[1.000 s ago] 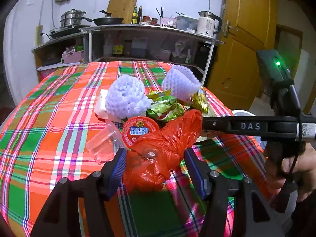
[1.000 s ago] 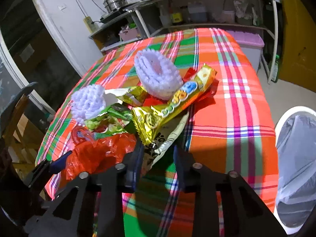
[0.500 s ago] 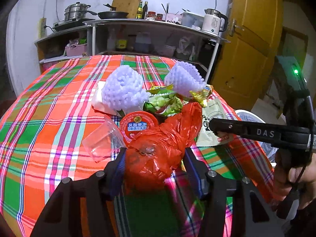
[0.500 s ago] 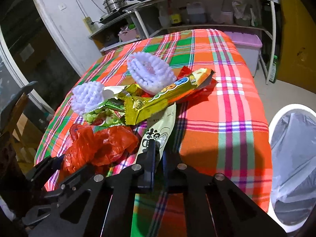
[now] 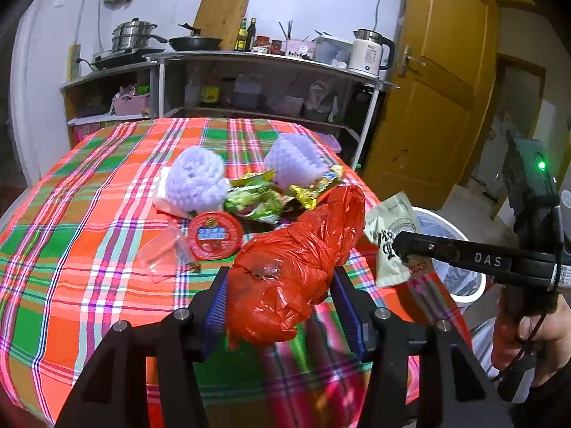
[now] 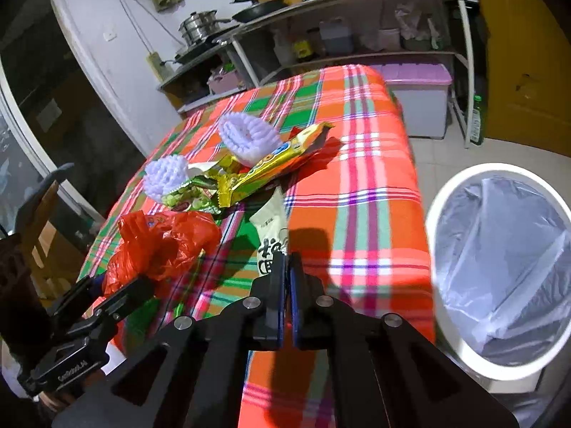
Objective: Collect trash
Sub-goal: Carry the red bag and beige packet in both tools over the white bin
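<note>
My left gripper [image 5: 282, 297] is shut on a crumpled red plastic bag [image 5: 296, 260], held just above the plaid table; it also shows in the right wrist view [image 6: 160, 246]. My right gripper [image 6: 286, 267] is shut on a white snack packet [image 6: 273, 232], lifted off the cloth; the packet also shows in the left wrist view [image 5: 389, 239]. A white bin with a clear liner [image 6: 506, 256] stands on the floor right of the table. More trash lies mid-table: two white foam nets [image 5: 196, 178], a green wrapper [image 5: 257, 203], a gold wrapper [image 6: 271, 167], a red lid [image 5: 214, 235], a clear bag [image 5: 160, 255].
The table carries a red, green and white plaid cloth [image 5: 89, 214]. A metal shelf [image 5: 267, 60] with pots, bottles and a kettle stands behind it. A yellow door [image 5: 428, 89] is at the right. A lilac storage box [image 6: 417, 100] sits by the shelf.
My right gripper closed on the white packet and lifted it toward the table's right edge. My left gripper closed on the red bag and raised it.
</note>
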Demonstrator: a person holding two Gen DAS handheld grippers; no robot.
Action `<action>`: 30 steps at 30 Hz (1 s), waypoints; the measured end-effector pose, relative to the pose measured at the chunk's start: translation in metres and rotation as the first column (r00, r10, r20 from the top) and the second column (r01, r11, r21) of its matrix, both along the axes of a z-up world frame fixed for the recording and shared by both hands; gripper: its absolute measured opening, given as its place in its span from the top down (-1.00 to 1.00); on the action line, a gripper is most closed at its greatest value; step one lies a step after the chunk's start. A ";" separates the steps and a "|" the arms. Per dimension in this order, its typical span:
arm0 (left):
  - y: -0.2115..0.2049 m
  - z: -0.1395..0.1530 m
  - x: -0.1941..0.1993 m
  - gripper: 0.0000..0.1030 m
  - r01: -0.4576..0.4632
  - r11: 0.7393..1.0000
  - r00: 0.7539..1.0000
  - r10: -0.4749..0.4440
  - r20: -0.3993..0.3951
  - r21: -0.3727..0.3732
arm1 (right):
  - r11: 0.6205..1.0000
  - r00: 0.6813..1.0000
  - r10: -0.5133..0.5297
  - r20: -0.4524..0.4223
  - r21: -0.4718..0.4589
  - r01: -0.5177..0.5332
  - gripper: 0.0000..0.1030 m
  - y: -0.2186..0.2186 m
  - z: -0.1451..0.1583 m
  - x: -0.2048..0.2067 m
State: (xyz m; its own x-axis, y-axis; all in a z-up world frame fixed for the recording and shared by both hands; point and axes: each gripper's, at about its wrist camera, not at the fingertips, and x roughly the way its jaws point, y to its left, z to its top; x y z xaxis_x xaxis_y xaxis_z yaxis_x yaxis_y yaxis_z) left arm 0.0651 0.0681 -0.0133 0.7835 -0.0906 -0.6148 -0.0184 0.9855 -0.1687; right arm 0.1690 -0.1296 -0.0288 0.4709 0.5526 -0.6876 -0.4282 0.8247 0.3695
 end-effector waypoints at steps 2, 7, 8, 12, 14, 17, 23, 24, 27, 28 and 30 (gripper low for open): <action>-0.006 0.003 0.001 -0.07 0.011 1.000 1.000 -0.011 0.003 0.004 | 1.000 1.000 -0.013 0.009 0.005 0.012 0.96 -0.008 0.003 -0.003; -0.024 0.008 0.005 -0.07 0.043 0.999 0.999 -0.043 0.009 0.009 | 0.999 0.998 -0.046 0.031 0.016 0.045 1.00 -0.029 0.009 -0.007; -0.028 0.009 0.007 -0.07 0.050 0.999 0.999 -0.050 0.010 0.010 | 0.999 0.998 -0.047 0.032 0.016 0.047 1.00 -0.031 0.009 -0.006; -0.032 0.012 0.007 -0.07 0.050 0.999 0.999 -0.051 0.017 0.014 | 0.996 0.999 -0.004 -0.039 0.084 0.008 0.99 -0.036 0.000 0.003; -0.032 0.013 0.006 -0.07 0.045 0.999 0.999 -0.046 0.019 0.016 | 0.997 0.999 -0.018 -0.043 0.068 0.021 0.91 -0.037 -0.006 0.001; -0.029 0.014 0.004 -0.07 0.034 0.999 0.999 -0.034 0.021 0.015 | 1.000 1.000 -0.016 -0.017 0.024 0.017 -0.02 -0.034 -0.008 -0.004; -0.020 0.014 0.002 -0.07 0.009 1.000 1.000 -0.009 0.020 0.007 | 0.999 0.999 0.041 -0.001 -0.031 -0.041 -0.11 -0.016 -0.016 -0.011; -0.018 0.013 0.001 -0.07 0.006 1.000 1.000 -0.006 0.019 0.006 | 0.998 0.999 0.044 -0.004 -0.050 -0.044 -0.11 -0.013 -0.018 -0.011; -0.017 0.011 0.000 -0.07 0.006 1.000 1.000 -0.006 0.013 0.002 | 0.994 0.999 0.044 0.003 -0.103 -0.043 -0.11 -0.007 -0.023 -0.011; -0.016 0.010 0.000 -0.07 0.005 1.000 1.000 -0.005 0.011 0.001 | 0.990 0.999 0.039 0.015 -0.134 -0.037 -0.11 -0.004 -0.024 -0.012; -0.015 0.009 0.000 -0.07 0.006 1.000 1.000 -0.006 0.008 -0.002 | 0.983 0.999 0.034 0.035 -0.179 -0.027 -0.11 -0.001 -0.025 -0.012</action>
